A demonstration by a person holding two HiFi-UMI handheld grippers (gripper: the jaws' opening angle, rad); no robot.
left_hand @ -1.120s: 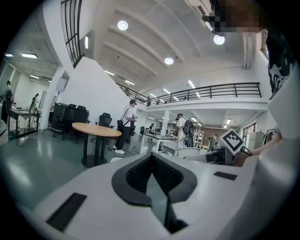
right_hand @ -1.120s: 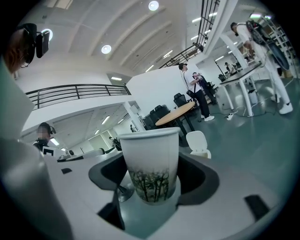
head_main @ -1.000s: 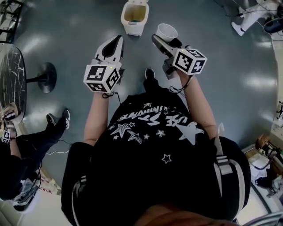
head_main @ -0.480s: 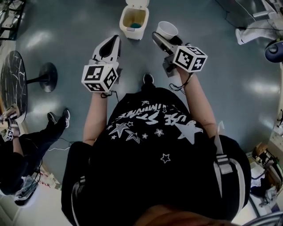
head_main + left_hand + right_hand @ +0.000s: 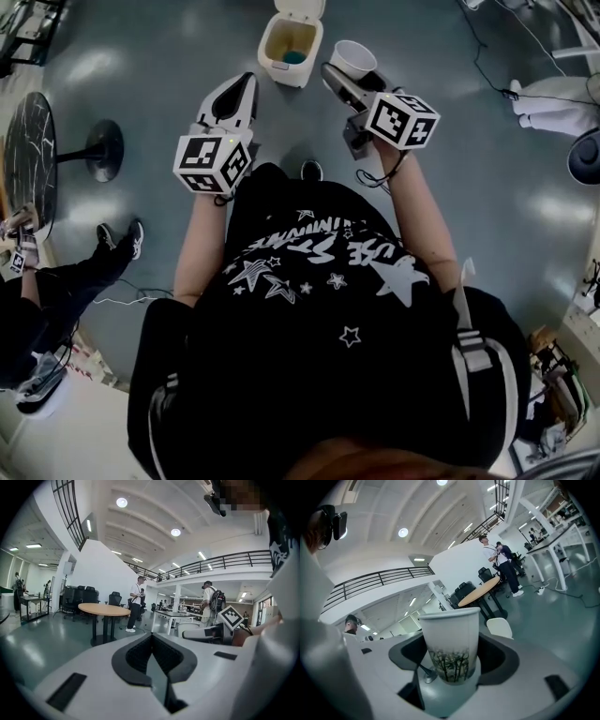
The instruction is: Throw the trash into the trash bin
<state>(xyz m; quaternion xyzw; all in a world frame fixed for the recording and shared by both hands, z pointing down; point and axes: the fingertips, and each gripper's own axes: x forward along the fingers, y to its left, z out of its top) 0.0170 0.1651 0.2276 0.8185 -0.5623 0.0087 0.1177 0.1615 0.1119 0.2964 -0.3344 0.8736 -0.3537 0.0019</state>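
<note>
Well, in the head view the open trash bin [image 5: 287,78] stands on the floor just ahead of the person, lid flipped back. The right claw [image 5: 343,82] holds a paper cup [image 5: 353,58] just right of the bin, not yet over it; the left claw [image 5: 240,92] hangs to the bin's left. The left gripper view shows its jaws pressed together on nothing. The right gripper view shows the jaws clamping the printed cup upright near its base. I'd bring the cup squarely over the bin's mouth before letting go, so it cannot glance off the rim.
</note>
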